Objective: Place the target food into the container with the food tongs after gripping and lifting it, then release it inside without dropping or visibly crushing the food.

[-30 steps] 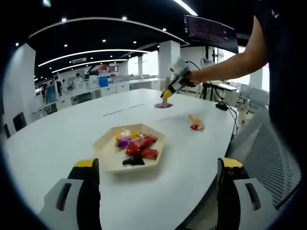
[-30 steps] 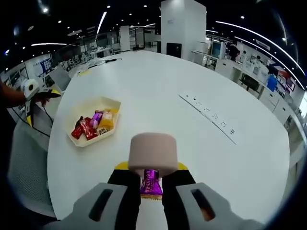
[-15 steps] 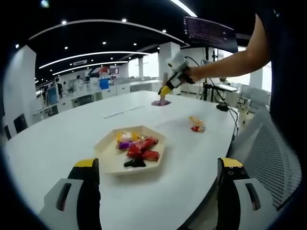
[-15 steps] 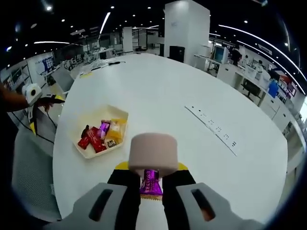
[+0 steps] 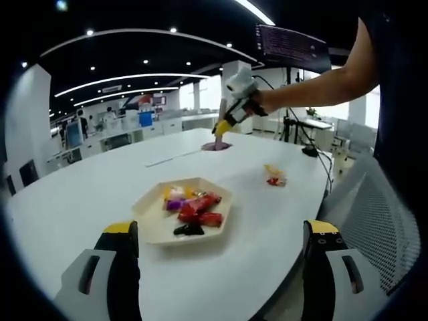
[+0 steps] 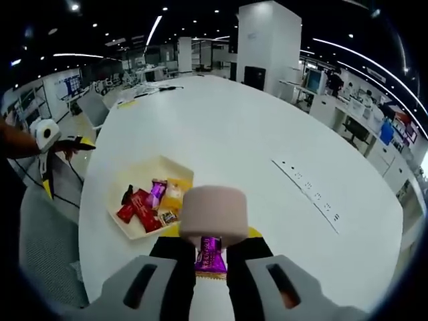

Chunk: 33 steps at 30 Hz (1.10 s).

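A beige hexagonal tray (image 5: 152, 224) sits on the white table, holding several wrapped candies (image 5: 194, 208). My left gripper (image 5: 221, 231) hovers open before the tray, its jaws wide apart and bare. My right gripper (image 6: 208, 249) is shut on a purple-wrapped candy (image 6: 208, 255), with a pinkish round cap (image 6: 214, 214) just above it. In the left gripper view the right gripper (image 5: 229, 114) hangs above the far side of the table, the purple candy (image 5: 215, 145) at its tip. From the right gripper view the tray (image 6: 175, 175) lies ahead to the left, and the left gripper (image 6: 52, 142) sits beyond the table edge.
A loose red and yellow candy (image 5: 273, 176) lies on the table right of the tray. A row of flush sockets (image 6: 311, 195) runs across the table. A mesh chair (image 5: 381, 221) stands by the table's right edge. Desks and pillars fill the room behind.
My right gripper has lifted off the table with the purple candy and moved toward the tray, which now looks nearer in its view. The left gripper has stayed put.
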### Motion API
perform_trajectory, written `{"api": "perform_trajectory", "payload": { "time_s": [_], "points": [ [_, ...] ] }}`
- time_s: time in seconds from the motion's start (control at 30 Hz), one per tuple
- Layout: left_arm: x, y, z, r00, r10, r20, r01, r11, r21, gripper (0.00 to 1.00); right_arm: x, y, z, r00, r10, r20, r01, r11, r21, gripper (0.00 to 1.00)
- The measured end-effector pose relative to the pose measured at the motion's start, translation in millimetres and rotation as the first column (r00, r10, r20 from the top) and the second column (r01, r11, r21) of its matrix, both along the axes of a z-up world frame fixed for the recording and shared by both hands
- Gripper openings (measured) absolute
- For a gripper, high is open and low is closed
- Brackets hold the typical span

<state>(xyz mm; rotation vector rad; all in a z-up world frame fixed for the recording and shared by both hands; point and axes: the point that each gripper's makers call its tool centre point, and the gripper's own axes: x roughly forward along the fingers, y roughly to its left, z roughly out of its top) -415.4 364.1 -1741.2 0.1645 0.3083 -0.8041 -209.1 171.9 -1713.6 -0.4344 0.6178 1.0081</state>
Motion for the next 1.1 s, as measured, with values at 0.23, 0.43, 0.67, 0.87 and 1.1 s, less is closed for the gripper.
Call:
{"api": "perform_trajectory", "payload": {
  "time_s": [0.23,0.43,0.67,0.87,1.1],
  "points": [
    [-0.1,0,0.8,1.000,-0.001,0.005,0.001,1.000,-0.002,0.99,-2,23,1.9,1.000,0.025,0.002,-0.025,1.000,0.001,0.15],
    [-1.0,-1,1.3,1.000,-0.007,0.002,0.007,1.000,-0.006,0.99,-8,46,4.3,0.998,0.057,0.006,-0.057,0.998,0.005,0.16],
    [-0.8,-1,2.5,1.000,-0.006,0.005,0.006,1.000,-0.012,0.99,-13,65,4.2,0.996,0.085,0.008,-0.085,0.996,0.001,0.16],
    [-0.3,-1,3.5,1.000,-0.001,0.006,0.001,1.000,-0.018,0.99,-17,85,8.9,0.995,0.097,0.008,-0.097,0.995,0.031,0.15],
    [0.2,0,4.0,1.000,0.002,0.008,-0.001,1.000,-0.021,0.99,-30,123,12.9,0.990,0.141,0.008,-0.142,0.988,0.055,0.15]
  ]
}}
